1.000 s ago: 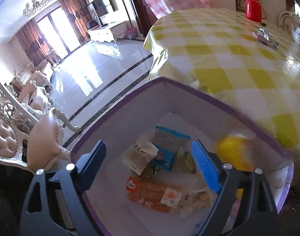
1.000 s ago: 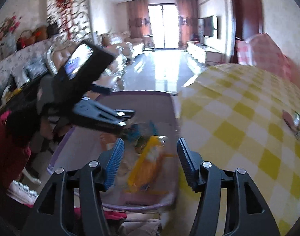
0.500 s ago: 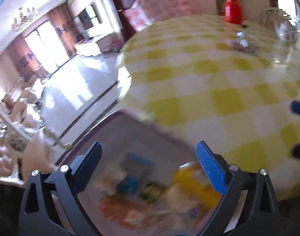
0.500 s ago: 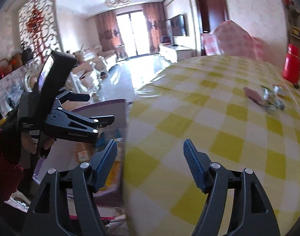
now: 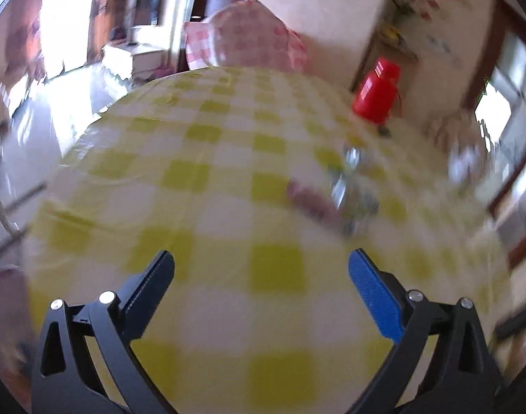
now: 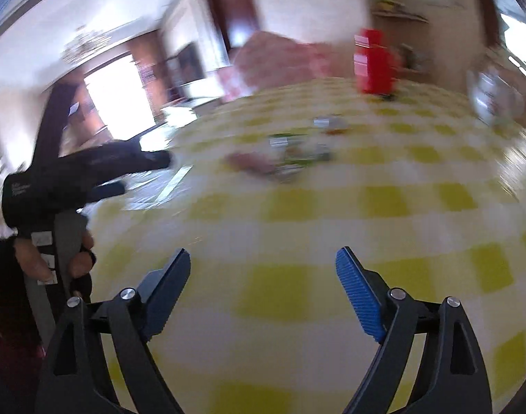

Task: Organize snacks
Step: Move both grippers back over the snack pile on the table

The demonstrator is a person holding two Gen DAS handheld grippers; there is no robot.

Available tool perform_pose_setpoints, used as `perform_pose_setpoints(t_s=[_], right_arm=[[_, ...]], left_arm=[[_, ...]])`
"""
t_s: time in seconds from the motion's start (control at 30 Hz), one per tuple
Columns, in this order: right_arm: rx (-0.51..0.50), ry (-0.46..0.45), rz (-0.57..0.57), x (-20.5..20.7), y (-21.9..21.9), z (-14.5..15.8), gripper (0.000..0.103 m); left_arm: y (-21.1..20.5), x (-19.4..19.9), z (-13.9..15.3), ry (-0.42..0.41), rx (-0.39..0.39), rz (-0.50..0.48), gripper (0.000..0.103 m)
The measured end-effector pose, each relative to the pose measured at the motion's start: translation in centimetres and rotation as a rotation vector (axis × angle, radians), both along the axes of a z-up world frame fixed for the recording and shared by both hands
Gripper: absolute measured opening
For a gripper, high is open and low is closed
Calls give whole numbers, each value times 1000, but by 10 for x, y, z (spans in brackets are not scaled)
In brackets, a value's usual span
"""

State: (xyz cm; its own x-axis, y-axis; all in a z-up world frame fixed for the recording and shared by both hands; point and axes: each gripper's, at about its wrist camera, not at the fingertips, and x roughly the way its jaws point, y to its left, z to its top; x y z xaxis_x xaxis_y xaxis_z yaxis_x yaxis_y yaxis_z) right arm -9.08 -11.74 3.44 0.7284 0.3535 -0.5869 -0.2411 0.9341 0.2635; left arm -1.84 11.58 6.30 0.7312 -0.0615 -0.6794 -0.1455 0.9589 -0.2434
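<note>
Yellow-checked bench [image 5: 228, 179] fills both blurred views. Left tongs [image 5: 261, 269] and right tongs [image 6: 263, 265], just opened wide, hold nothing. Snacks [image 5: 335, 196] lie mid-bench, well ahead. Hasty reaching could knock them or the red flask [image 5: 376, 96].

black tongs [image 5: 261, 267], ribbed blue pads [image 5: 373, 296], silver screws.

From the left wrist we look forward and down over the checked tablecloth [image 5: 228, 186], close above its near edge. From the right wrist we look the same way, from further right. We share the cloth, the snack wrappers [image 5: 345, 196] and the red flask [image 6: 373, 65].
</note>
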Motion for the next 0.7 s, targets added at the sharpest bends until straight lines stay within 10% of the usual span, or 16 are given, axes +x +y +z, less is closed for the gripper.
perform_pose_setpoints(t_s=[0.23,0.7], right_arm=[[145,125,-185,69,-80,-22,87],[18,140,-199,248,-72,-35,87]], left_arm=[[-6,73,-24,-40,-217,249,101],[20,142,-55,-79,-337,394,101]])
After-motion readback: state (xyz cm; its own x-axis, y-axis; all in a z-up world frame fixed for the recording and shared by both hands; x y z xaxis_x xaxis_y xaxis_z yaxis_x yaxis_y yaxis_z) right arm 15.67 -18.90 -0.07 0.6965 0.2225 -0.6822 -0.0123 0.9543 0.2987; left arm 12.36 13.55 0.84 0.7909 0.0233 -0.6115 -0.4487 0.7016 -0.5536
